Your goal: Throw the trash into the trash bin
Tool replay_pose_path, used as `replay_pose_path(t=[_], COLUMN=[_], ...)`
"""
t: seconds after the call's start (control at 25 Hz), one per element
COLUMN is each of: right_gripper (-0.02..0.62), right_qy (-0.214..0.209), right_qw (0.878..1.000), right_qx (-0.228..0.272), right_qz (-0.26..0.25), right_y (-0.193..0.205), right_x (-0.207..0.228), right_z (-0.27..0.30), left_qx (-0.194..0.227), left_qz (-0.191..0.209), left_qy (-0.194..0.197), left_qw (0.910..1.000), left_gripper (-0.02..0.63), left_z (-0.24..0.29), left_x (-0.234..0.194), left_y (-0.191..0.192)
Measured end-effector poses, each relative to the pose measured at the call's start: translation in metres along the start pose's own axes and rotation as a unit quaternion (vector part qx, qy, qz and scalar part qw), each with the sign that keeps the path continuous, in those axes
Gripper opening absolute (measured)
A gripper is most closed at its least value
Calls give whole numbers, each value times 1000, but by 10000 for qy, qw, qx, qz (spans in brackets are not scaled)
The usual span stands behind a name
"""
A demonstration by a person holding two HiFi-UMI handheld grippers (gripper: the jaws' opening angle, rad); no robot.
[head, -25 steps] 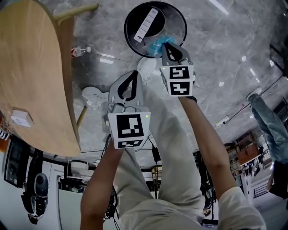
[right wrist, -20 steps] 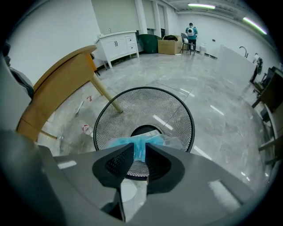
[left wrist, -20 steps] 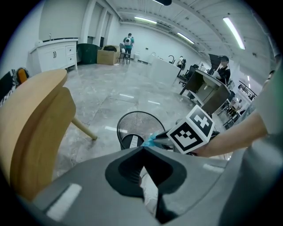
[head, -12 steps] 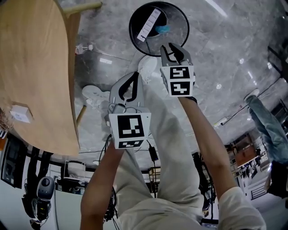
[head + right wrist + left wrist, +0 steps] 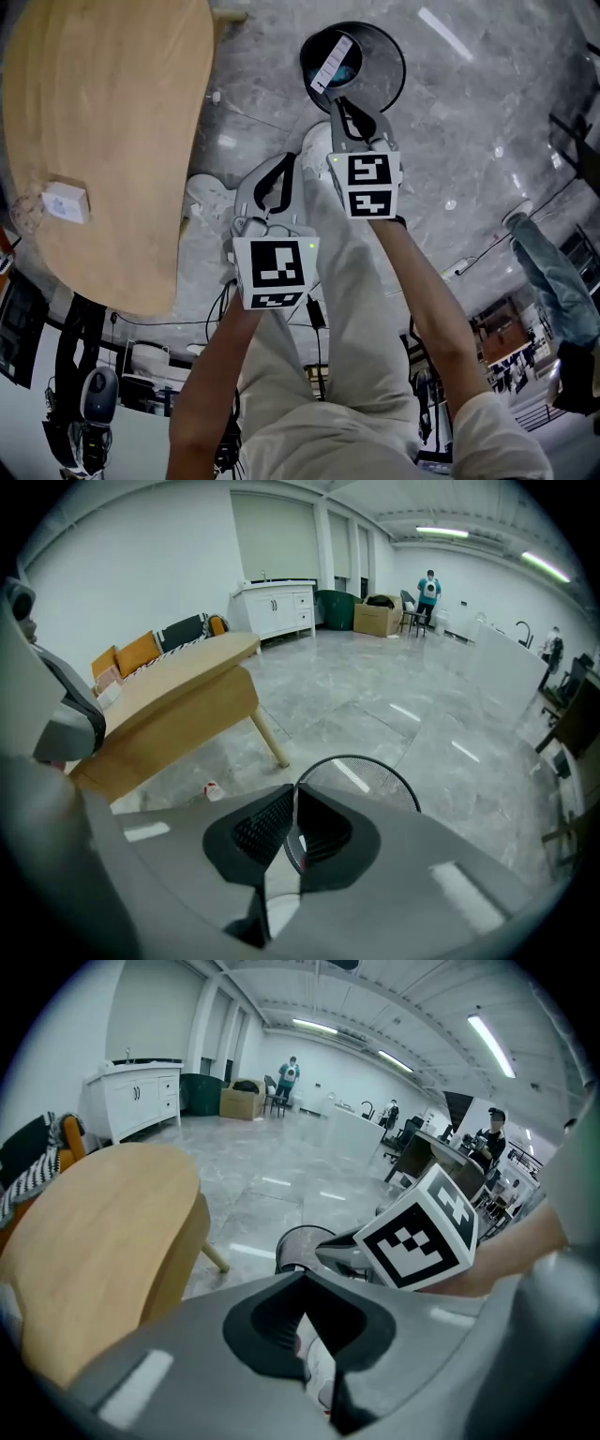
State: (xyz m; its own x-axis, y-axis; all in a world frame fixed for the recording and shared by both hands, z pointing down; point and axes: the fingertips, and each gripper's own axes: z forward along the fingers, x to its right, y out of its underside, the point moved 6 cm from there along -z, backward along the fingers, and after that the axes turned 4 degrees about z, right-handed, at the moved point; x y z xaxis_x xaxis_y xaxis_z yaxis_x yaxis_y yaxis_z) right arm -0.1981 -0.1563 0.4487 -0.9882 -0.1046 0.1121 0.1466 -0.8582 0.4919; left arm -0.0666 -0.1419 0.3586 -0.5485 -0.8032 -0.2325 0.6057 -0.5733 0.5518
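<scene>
The black mesh trash bin stands on the grey floor at the top of the head view. A white strip and a blue piece of trash lie inside it. My right gripper hovers just at the bin's near rim, shut with nothing in it; in the right gripper view its jaws meet in front of the bin. My left gripper is lower left, above a white shoe, shut and empty. The left gripper view shows its jaws closed below the bin.
A wooden table fills the upper left, with a small white box on it. A small red-white scrap lies on the floor by the table leg. The person's white shoes are below the grippers. People stand far off.
The blue trash left my right gripper and now lies in the bin. The right jaws opened, then came together. The view swung so the table and bin sit further right.
</scene>
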Motion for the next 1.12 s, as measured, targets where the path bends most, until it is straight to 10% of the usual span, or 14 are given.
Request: replay_pose_path(t=[0.8,1.12], right_gripper=[23,131], right_qy=[-877,-1508], right_qw=[9911,9730], right_qx=[294,387], right_qz=[-955,-1704], right_y=[-64,-77], right_x=[-189,-289], right_z=[-58,-59], left_qx=[430,567], left_qz=[-545,-1048], left_qy=[-754,-1300], left_qw=[9947,9843], left_gripper=[0,0], left_z=[-147,-209], left_x=[-100,-161], left_y=[36,72])
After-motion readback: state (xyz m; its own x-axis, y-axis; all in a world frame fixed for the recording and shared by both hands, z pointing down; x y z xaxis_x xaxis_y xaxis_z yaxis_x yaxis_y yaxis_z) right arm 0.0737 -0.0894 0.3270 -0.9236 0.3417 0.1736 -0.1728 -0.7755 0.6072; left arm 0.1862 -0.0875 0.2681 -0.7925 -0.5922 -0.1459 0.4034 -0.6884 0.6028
